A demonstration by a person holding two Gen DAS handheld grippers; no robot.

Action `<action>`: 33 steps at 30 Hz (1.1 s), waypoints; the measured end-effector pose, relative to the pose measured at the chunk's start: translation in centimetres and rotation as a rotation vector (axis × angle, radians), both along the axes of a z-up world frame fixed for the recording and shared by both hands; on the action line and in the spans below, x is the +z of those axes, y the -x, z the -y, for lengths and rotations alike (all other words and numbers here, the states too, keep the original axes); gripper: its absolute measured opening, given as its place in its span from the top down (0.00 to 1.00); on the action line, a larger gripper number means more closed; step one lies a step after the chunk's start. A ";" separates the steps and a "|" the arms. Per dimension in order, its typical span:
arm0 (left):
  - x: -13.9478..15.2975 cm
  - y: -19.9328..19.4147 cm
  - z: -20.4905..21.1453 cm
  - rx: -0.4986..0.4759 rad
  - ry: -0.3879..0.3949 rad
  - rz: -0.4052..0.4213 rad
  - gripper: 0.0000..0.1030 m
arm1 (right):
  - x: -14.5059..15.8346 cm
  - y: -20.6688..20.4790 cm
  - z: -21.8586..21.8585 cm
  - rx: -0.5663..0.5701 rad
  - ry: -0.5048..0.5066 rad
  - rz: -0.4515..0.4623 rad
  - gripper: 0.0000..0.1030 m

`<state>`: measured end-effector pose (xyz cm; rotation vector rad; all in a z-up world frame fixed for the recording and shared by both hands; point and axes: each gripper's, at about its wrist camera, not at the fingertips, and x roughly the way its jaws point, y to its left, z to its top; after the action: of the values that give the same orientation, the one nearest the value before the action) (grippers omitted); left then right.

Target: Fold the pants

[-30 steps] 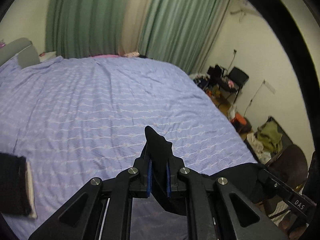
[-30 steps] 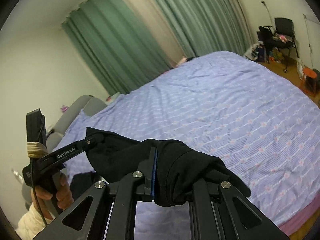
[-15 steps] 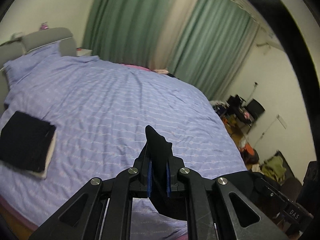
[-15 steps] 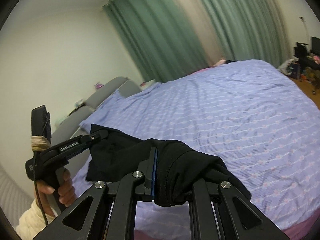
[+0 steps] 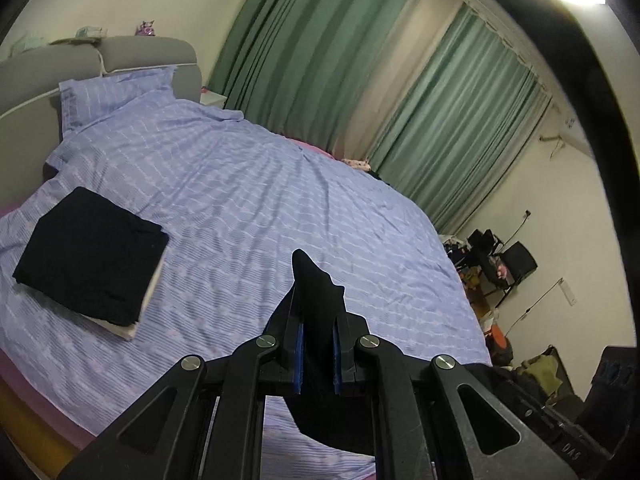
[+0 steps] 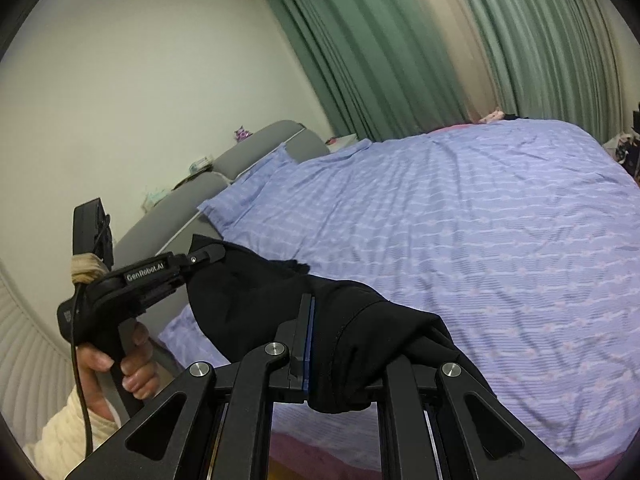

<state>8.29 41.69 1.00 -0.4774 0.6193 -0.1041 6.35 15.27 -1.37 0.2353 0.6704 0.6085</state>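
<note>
A pair of black pants [image 6: 256,300] hangs in the air above the near edge of a bed, stretched between 2 handheld grippers. The left gripper [image 5: 316,312] pinches a bunched fold of the dark cloth between its blue-padded fingers, jaws pressed tight on it, with a point of fabric sticking up past the tips. The right gripper [image 6: 320,336] also has its jaws clamped on the cloth, which drapes over and hides the right-hand finger. Seen from the right wrist view, the left gripper [image 6: 200,258] grips the far end of the same garment, held by a bare hand [image 6: 120,364] in a cream sleeve.

Holding the pants by 2 spaced points, likely along the waistband or an edge, seems meant to let them hang straight before being laid flat on the lilac striped bedsheet [image 5: 260,184], which offers a broad open surface for folding.

On the sheet, well apart to the left, a folded black garment [image 5: 92,256] sits squarely on top of a folded white one [image 5: 132,326], probably finished items.

Most of the pants drop below both cameras, so their length, leg layout and which part is gripped cannot be told. Green curtains [image 5: 320,60] and a grey headboard [image 5: 120,52] frame the bed; floor clutter at the right is too small to identify.
</note>
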 end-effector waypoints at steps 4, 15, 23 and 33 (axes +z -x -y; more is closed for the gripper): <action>0.0 -1.1 -5.4 -0.054 -0.018 -0.011 0.89 | -0.8 0.3 -5.4 -0.053 -0.030 -0.043 0.89; 1.4 -2.7 -16.8 -0.085 -0.117 -0.033 0.89 | -1.3 -1.6 -18.0 0.003 -0.070 -0.113 0.89; 2.9 -5.1 -22.9 -0.065 -0.084 0.005 0.89 | -0.1 -3.0 -22.9 0.017 -0.091 -0.060 0.89; 4.6 -15.8 -31.0 -0.321 -0.072 0.018 0.89 | 1.3 -5.3 -33.0 -0.210 -0.047 0.026 0.89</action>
<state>24.12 72.64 5.60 -0.3046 0.6764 -0.3886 11.61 48.28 -0.11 0.3361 0.5977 0.4260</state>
